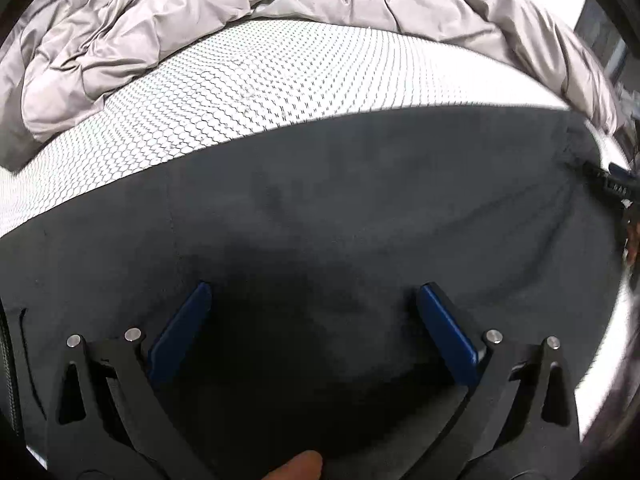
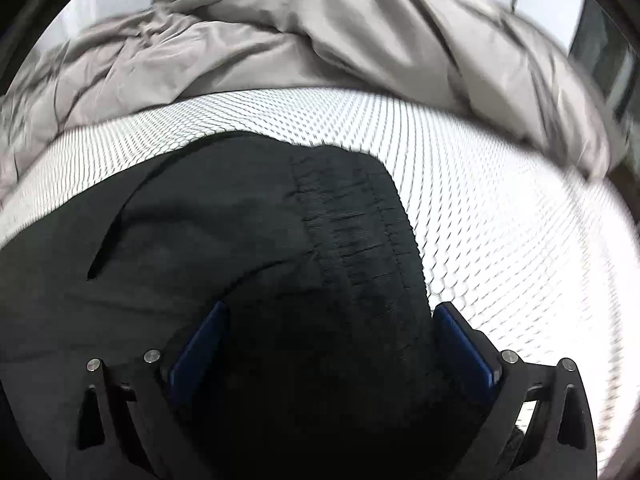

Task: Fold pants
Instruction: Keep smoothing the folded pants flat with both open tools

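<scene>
Pants (image 1: 360,200) spread flat on our patterned mattress (image 1: 248,80), filling each frame's lower half.

We hold the left gripper (image 1: 314,300) spread wide over the leg cloth and the right gripper (image 2: 330,316) equally wide astride the elastic waistband (image 2: 352,232), likely to pinch both ends; the grey duvet (image 1: 160,12) sits bunched along the top.

The left gripper (image 1: 314,294) was held with its two blue-padded fingers (image 1: 180,334) spread wide apart, nothing clamped between them. A fingertip of the person's hand (image 1: 298,467) was seen at the bottom edge, between the black finger arms. The right gripper (image 2: 330,314) was likewise held wide open, its blue pads (image 2: 464,340) angled outward, pointed forward and downward.
</scene>
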A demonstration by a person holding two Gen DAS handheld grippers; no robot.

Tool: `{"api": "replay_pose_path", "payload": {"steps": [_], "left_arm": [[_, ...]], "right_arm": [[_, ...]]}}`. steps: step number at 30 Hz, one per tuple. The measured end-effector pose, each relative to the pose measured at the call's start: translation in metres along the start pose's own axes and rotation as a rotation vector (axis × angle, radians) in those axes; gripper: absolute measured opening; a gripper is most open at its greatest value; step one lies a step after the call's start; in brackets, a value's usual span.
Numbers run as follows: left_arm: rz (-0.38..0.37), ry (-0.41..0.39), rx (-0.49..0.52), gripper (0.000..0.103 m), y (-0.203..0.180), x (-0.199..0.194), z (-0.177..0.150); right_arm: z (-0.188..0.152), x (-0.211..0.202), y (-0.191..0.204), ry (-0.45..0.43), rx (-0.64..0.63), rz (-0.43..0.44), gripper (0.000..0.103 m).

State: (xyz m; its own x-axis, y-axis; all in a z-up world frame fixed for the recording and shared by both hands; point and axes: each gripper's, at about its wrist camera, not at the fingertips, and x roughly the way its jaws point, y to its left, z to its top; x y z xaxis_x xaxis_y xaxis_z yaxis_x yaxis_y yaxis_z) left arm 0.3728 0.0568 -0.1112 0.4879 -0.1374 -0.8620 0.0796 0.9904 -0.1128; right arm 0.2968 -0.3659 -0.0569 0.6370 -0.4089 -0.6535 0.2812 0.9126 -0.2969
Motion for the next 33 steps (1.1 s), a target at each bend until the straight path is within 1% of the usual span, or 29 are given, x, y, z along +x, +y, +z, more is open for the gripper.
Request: {"api": "replay_pose_path", "payload": {"steps": [2,3,4,5,6,7,8,9,10,11,12,13,14,15,16,17,18,19,20,21,22,23,25,26,27,29,30,31,33], "left_arm": [[-0.022,-0.063,-0.021,0.102,0.003,-0.013,0.008],[-0.03,-0.108,-0.033,0.102,0.005,-0.019,0.016],[-0.027,-0.125,-0.046,0.102,0.006,-0.019,0.023],[-0.017,-0.128,-0.059,0.102,0.008,-0.015,0.031],[-0.012,-0.132,-0.062,0.102,0.01,-0.011,0.036],[0.008,-0.134,-0.058,0.102,0.01,-0.002,0.04],[0.025,-0.124,-0.057,0.102,0.011,0.007,0.042],[0.034,-0.099,-0.061,0.102,0.014,0.019,0.043],[0.042,-0.041,-0.071,0.102,0.018,0.037,0.039],[0.043,-0.021,-0.066,0.102,0.019,0.046,0.037],[0.043,-0.038,-0.051,0.102,0.019,0.05,0.033],[0.041,-0.059,-0.044,0.102,0.018,0.048,0.031],[0.038,-0.054,-0.041,0.102,0.018,0.047,0.031],[0.032,-0.052,-0.036,0.102,0.018,0.047,0.031],[0.028,-0.054,-0.039,0.102,0.019,0.048,0.031],[0.024,-0.055,-0.041,0.102,0.019,0.049,0.031],[0.023,-0.057,-0.04,0.102,0.019,0.049,0.03],[0.013,-0.059,-0.034,0.102,0.019,0.049,0.03],[0.012,-0.059,-0.031,0.102,0.019,0.049,0.03],[0.008,-0.061,-0.03,0.102,0.018,0.05,0.03],[0.017,-0.061,-0.024,0.102,0.017,0.051,0.03],[0.02,-0.059,-0.023,0.102,0.016,0.05,0.029],[0.021,-0.059,-0.027,0.102,0.017,0.048,0.029],[0.022,-0.06,-0.034,0.102,0.017,0.045,0.03],[0.02,-0.06,-0.047,0.102,0.016,0.04,0.03],[-0.034,-0.079,-0.054,0.102,0.007,0.028,0.029],[-0.066,-0.088,-0.046,0.102,-0.001,0.023,0.028],[-0.083,-0.09,-0.028,0.102,-0.011,0.02,0.026],[-0.075,-0.063,0.027,0.102,-0.027,0.024,0.022]], "right_arm": [[0.005,-0.023,0.009,-0.051,-0.02,-0.078,0.103],[0.007,-0.034,0.016,-0.08,-0.026,-0.085,0.103],[0.011,-0.042,0.024,-0.1,-0.03,-0.065,0.103],[0.016,-0.05,0.04,-0.114,-0.036,0.01,0.103],[0.014,-0.057,0.059,-0.115,-0.05,0.099,0.103],[0.023,-0.051,0.076,-0.107,-0.073,0.176,0.103],[0.025,-0.048,0.104,-0.089,-0.115,0.253,0.103],[0.023,-0.045,0.129,-0.078,-0.162,0.296,0.103],[0.022,-0.042,0.148,-0.076,-0.204,0.332,0.103],[0.019,-0.037,0.173,-0.066,-0.259,0.38,0.103],[0.012,-0.033,0.191,-0.04,-0.309,0.399,0.102],[0.01,-0.024,0.201,-0.025,-0.353,0.387,0.102],[0.01,-0.019,0.204,-0.03,-0.388,0.376,0.102],[0.014,-0.016,0.198,-0.03,-0.375,0.386,0.102],[0.02,-0.011,0.184,-0.021,-0.339,0.375,0.102],[0.026,-0.001,0.167,-0.019,-0.292,0.319,0.102],[0.033,0.011,0.141,-0.02,-0.227,0.215,0.102],[0.038,0.025,0.109,-0.01,-0.147,0.085,0.102],[0.039,0.035,0.077,0.002,-0.064,0.039,0.101],[0.037,0.039,0.053,0.022,0.005,0.077,0.101],[0.037,0.041,0.043,0.019,0.02,0.102,0.1],[0.037,0.038,0.042,0.005,0.004,0.098,0.1],[0.034,0.026,0.062,-0.046,-0.091,-0.01,0.101],[0.032,0.019,0.072,-0.056,-0.137,-0.039,0.101],[0.032,0.008,0.078,-0.058,-0.158,-0.043,0.101],[0.031,-0.016,0.084,-0.086,-0.14,0.004,0.101],[0.029,-0.028,0.087,-0.101,-0.127,0.043,0.101],[0.02,-0.047,0.089,-0.112,-0.126,0.102,0.102],[0.02,-0.055,0.11,-0.121,-0.156,0.219,0.102]]}}
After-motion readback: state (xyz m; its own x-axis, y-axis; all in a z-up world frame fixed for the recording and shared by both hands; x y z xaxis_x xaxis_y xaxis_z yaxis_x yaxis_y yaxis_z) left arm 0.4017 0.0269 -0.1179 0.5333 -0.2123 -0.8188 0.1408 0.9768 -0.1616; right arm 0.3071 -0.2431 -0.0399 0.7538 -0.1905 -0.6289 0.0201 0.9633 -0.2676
